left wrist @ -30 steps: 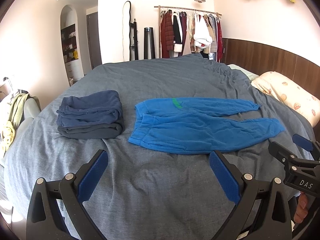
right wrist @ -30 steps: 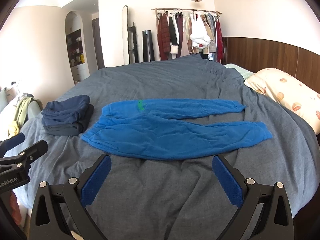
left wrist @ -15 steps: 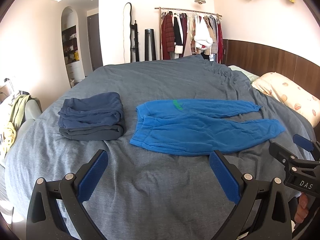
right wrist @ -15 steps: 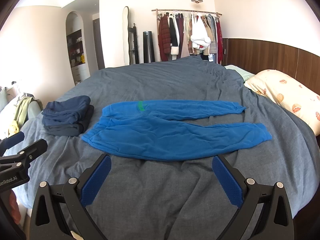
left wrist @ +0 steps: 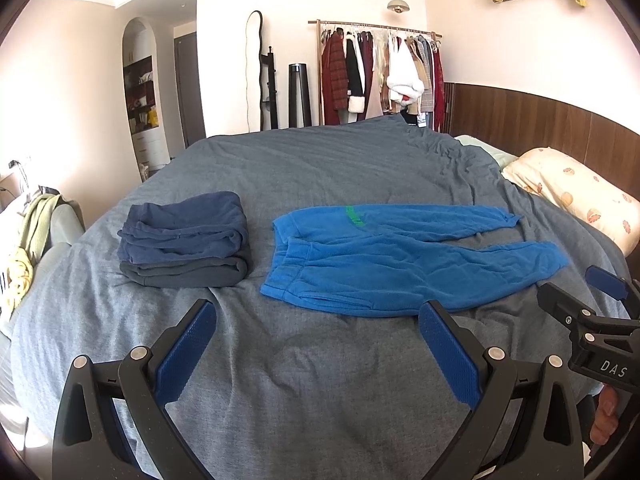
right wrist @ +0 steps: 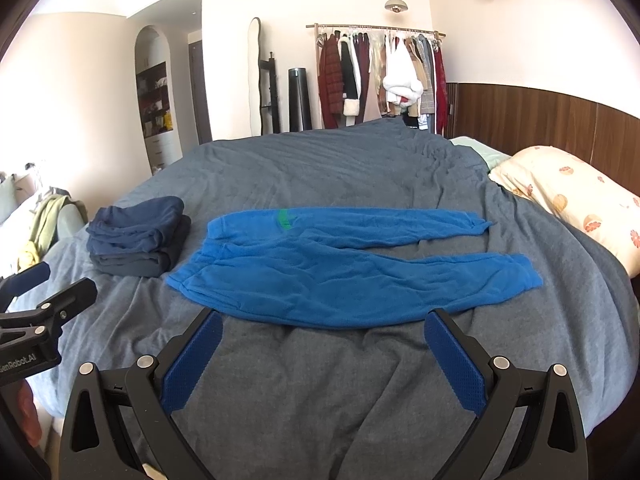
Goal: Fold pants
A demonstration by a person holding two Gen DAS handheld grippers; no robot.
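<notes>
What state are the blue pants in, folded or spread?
Spread. The blue pants lie flat on the bed with both legs stretched out side by side toward the pillow, no fold made; the dark stack beside them is folded.

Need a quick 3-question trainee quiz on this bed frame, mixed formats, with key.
1. True or false: the blue pants already lie folded in half.
2. The folded dark pile lies nearest which end of the pants? A waistband B cuffs
3. Fill in: both the left tongs and right tongs are ____ and hold nothing.

Key: 1 false, they lie spread flat on the grey duvet; 2 A; 3 open.
</notes>
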